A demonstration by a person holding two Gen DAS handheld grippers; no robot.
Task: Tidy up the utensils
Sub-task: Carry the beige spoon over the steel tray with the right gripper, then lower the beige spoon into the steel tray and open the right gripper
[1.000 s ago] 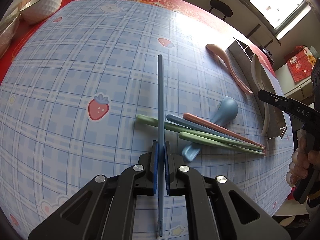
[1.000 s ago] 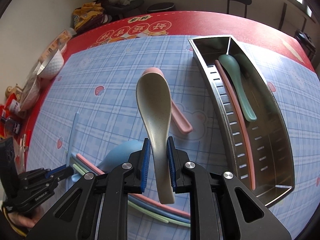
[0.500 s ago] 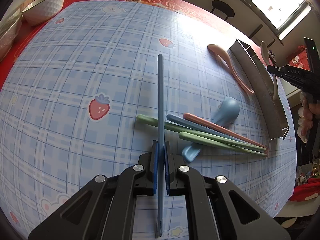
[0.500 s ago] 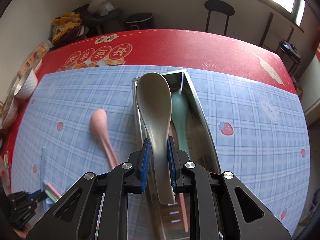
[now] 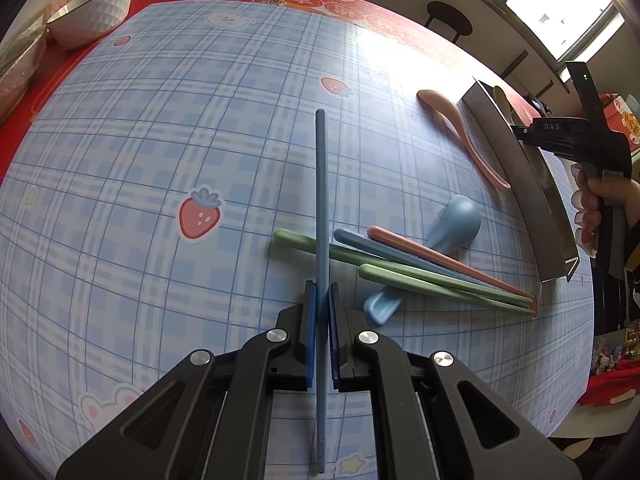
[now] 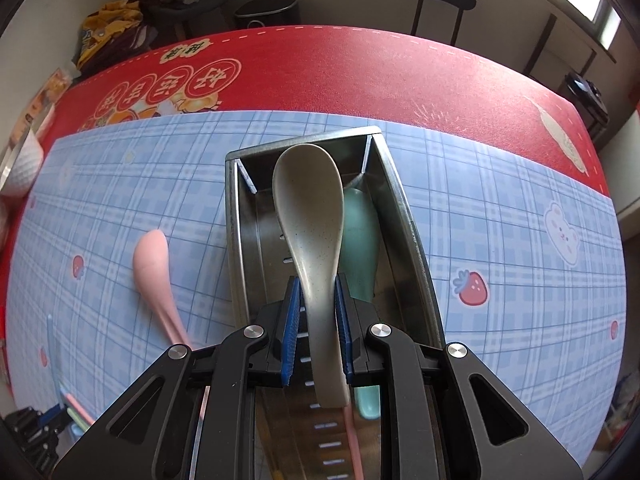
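Observation:
My left gripper (image 5: 320,304) is shut on a blue chopstick (image 5: 321,200), held above the checked cloth. Beside it lie green, blue and pink chopsticks (image 5: 420,268) across a blue spoon (image 5: 452,228), and a pink spoon (image 5: 460,132) lies farther back. My right gripper (image 6: 318,320) is shut on the handle of a beige spoon (image 6: 310,216), held over the steel tray (image 6: 416,248). Inside the tray lie a teal spoon (image 6: 362,236) and a pink chopstick (image 6: 354,432). From the left wrist view the right gripper (image 5: 516,126) hangs over the tray (image 5: 532,184), held by a hand (image 5: 596,208).
A white bowl (image 5: 96,8) stands at the far left corner on the red table cover (image 6: 360,72). A pink spoon (image 6: 156,276) lies left of the tray. Chairs and a stool stand beyond the table. The table's right edge runs close behind the tray.
My right gripper has carried the beige spoon to the right, from over the pink spoon to over the steel tray. The left gripper and its blue chopstick have stayed put.

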